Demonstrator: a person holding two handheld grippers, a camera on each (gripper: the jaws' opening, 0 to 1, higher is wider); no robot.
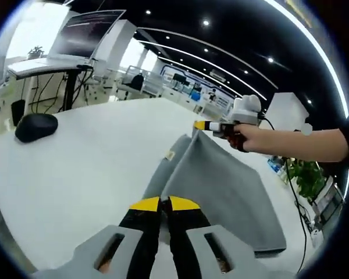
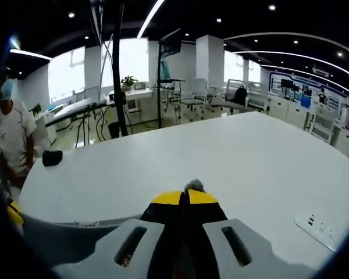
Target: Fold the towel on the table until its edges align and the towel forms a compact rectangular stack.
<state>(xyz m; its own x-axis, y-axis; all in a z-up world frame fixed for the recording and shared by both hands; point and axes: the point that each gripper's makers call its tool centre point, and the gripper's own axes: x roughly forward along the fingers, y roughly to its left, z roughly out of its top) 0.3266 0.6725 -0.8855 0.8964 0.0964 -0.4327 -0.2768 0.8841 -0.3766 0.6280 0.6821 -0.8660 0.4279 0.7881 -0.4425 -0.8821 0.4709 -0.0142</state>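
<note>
The grey towel (image 1: 221,180) hangs stretched between the two grippers above the white table (image 1: 81,168), and its lower part lies on the tabletop. My left gripper (image 1: 165,203) is shut on the near edge of the towel, yellow tips pressed together. My right gripper (image 1: 200,125), held by a hand, pinches the far corner and lifts it. In the right gripper view the right gripper (image 2: 185,196) is shut, with a bit of grey cloth poking out at the tips. The towel (image 2: 64,235) runs off to the lower left there.
A black rounded object (image 1: 36,126) lies on the table's far left side, seen also as the black object (image 2: 52,157). A socket plate (image 2: 317,224) is set in the table (image 2: 221,151). A person (image 2: 11,139) stands beyond the table edge. Desks and chairs lie behind.
</note>
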